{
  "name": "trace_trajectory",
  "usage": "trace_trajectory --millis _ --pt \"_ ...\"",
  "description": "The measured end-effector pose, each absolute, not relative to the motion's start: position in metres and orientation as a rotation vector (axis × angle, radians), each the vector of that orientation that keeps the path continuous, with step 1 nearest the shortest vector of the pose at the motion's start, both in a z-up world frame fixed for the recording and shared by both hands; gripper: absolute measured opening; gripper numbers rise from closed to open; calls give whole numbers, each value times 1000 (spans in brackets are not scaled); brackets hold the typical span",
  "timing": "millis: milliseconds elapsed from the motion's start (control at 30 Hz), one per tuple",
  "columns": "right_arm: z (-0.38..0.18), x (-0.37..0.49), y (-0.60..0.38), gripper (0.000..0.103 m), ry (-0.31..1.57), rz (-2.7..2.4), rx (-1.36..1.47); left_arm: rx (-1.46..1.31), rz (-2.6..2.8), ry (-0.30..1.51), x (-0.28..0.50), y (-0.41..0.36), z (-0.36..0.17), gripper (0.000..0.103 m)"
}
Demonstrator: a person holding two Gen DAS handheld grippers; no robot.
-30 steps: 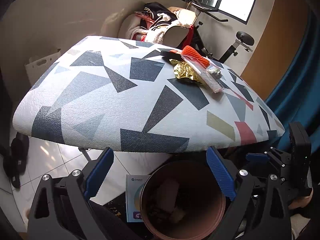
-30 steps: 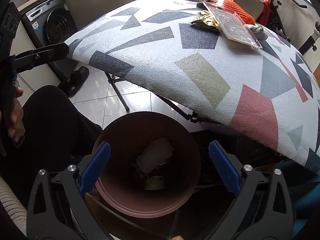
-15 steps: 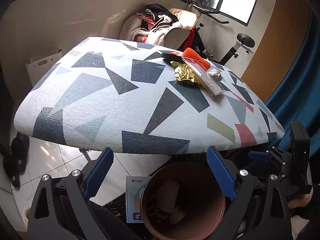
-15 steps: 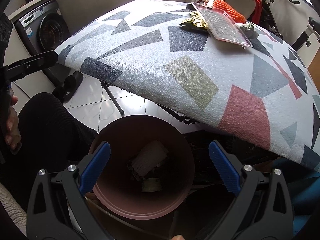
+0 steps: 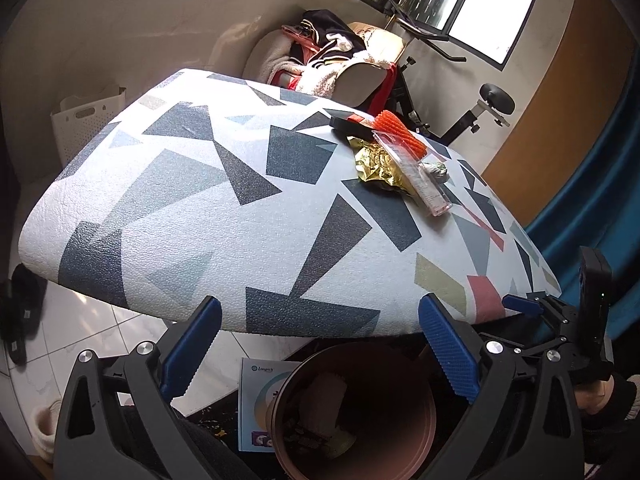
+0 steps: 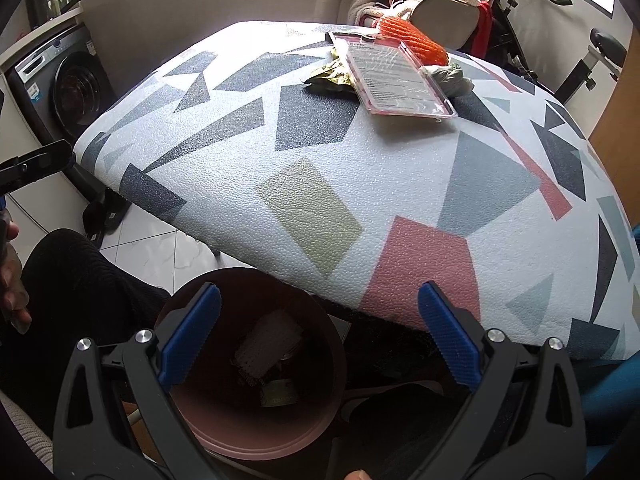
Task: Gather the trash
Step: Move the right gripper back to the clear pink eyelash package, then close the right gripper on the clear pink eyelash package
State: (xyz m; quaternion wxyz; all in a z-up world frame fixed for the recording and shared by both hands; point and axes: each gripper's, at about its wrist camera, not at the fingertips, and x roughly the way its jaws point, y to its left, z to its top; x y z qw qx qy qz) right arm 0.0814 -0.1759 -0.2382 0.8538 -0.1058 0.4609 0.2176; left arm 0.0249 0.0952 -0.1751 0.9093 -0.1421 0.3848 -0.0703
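A pink bin (image 5: pixel 416 440) (image 6: pixel 224 436) stands on the floor below the near edge of the patterned table (image 5: pixel 240 208) (image 6: pixel 320 184); white and green scraps lie inside it. On the far side of the table lie a gold wrapper (image 5: pixel 378 168) (image 6: pixel 330 74), a clear plastic pack (image 5: pixel 414 176) (image 6: pixel 394 78), an orange foam net (image 5: pixel 398 132) (image 6: pixel 412 38), a grey-green wad (image 5: pixel 434 170) (image 6: pixel 450 76) and a black flat item (image 5: pixel 350 128). My left gripper (image 5: pixel 320 346) and right gripper (image 6: pixel 318 344) are both open and empty above the bin.
A washing machine (image 6: pixel 60 88) stands at the left. A white laundry basket (image 5: pixel 86 118), a chair piled with clothes (image 5: pixel 332 64) and an exercise bike (image 5: pixel 472 108) stand behind the table. A white box (image 5: pixel 256 400) lies on the floor beside the bin. Slippers (image 5: pixel 22 312) lie at the left.
Both grippers have risen and tilted up toward the table, so the bin sits lower in both views and more of the tabletop shows. Both stay open and empty.
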Motion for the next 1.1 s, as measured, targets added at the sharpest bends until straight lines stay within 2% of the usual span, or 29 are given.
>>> trace_trajectory --millis 167,300,600,1033,1100 --pt "-219 120 -176 97 915 442 -236 -290 -148 774 41 97 -169 96" --pt "-208 169 -179 97 931 454 -96 -301 -148 767 52 99 -170 96" --pt "-219 273 -141 97 945 367 -123 -296 -135 774 60 109 -176 96" --pt "-243 339 -112 98 1001 216 -83 -351 -100 783 64 125 -191 96" --pt "-244 337 -110 93 999 223 -108 -356 -101 788 65 125 -193 96"
